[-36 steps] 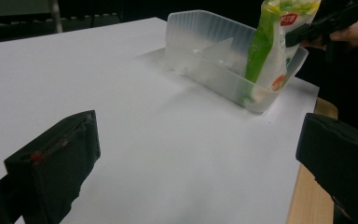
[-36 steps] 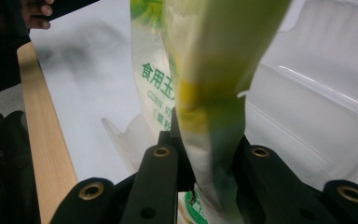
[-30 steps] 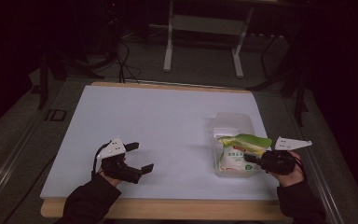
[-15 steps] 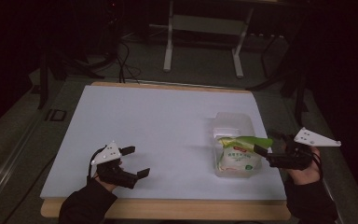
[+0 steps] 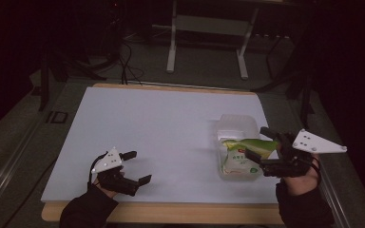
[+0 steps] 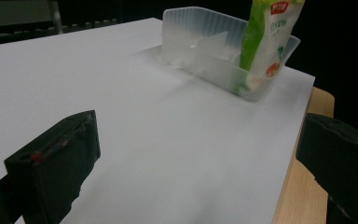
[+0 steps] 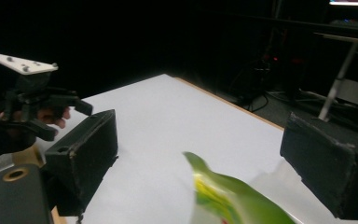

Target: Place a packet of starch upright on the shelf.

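With the green pouch (image 5: 241,156) standing in the clear tray (image 5: 237,127) at four o'clock on the surface (image 5: 161,128), the right hand-held gripper (image 5: 261,151) sits beside it wide open and empty, so the placing looks done, and the left hand-held gripper (image 5: 135,167), also spread and empty at seven o'clock, likely waits for whatever needs fetching next.

Black tools (image 5: 132,167), grey plates, dark sleeves (image 5: 83,213)

Translucent plastic tray (image 5: 237,127) — glossy pouch (image 5: 240,159)

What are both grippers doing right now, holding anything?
Left gripper: open, holding nothing, over the white table.
Right gripper: open, jaws either side of the green packet standing in the clear tray, not clamped on it.
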`<state>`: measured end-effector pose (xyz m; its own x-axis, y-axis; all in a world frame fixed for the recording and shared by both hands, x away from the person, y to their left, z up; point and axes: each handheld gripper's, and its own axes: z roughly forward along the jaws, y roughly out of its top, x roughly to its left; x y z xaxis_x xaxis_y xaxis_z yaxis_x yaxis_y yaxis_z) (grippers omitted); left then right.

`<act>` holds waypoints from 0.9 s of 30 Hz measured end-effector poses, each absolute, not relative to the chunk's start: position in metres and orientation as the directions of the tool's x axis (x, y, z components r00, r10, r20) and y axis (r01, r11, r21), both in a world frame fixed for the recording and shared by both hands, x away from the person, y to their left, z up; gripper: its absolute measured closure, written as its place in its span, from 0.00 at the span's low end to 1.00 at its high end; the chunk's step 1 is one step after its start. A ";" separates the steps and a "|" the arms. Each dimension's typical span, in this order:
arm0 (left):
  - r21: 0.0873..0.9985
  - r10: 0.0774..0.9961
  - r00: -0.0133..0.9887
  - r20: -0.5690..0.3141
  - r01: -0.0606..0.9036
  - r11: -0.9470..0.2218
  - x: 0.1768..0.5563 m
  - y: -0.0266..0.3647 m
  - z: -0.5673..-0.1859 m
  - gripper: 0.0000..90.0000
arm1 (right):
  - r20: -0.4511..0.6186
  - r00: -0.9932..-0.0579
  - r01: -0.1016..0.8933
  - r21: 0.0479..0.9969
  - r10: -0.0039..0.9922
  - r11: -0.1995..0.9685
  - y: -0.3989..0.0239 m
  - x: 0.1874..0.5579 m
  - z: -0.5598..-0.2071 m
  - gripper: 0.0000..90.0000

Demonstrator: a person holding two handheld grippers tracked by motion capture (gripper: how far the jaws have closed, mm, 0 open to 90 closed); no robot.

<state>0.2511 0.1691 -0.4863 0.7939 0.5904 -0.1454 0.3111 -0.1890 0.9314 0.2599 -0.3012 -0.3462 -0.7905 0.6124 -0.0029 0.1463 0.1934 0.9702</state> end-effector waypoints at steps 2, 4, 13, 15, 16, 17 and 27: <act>0.932 0.587 0.798 -0.139 0.305 -0.194 0.250 0.169 -0.487 0.00 | -0.004 -0.802 0.144 0.969 0.597 0.199 -0.292 0.258 -0.348 0.12; 0.934 0.584 0.801 -0.137 0.301 -0.195 0.250 0.170 -0.487 0.00 | 0.005 -0.819 0.142 0.971 0.574 0.194 -0.283 0.257 -0.351 0.12; 0.936 0.588 0.797 -0.135 0.297 -0.188 0.250 0.173 -0.488 0.00 | 0.015 -0.871 0.140 0.966 0.491 0.218 -0.249 0.252 -0.374 0.12; 0.938 0.588 0.798 -0.132 0.292 -0.187 0.250 0.173 -0.488 0.00 | 0.012 -0.878 0.136 0.965 0.479 0.226 -0.245 0.251 -0.379 0.12; 0.938 0.588 0.798 -0.132 0.292 -0.187 0.250 0.173 -0.488 0.00 | 0.013 -0.880 0.136 0.965 0.476 0.224 -0.244 0.251 -0.382 0.12; 0.939 0.589 0.798 -0.131 0.291 -0.185 0.250 0.173 -0.488 0.00 | 0.013 -0.880 0.136 0.965 0.476 0.224 -0.244 0.251 -0.382 0.12; 0.942 0.584 0.803 -0.121 0.279 -0.188 0.248 0.172 -0.488 0.00 | 0.062 -0.896 0.184 0.953 0.439 0.241 -0.232 0.245 -0.417 0.12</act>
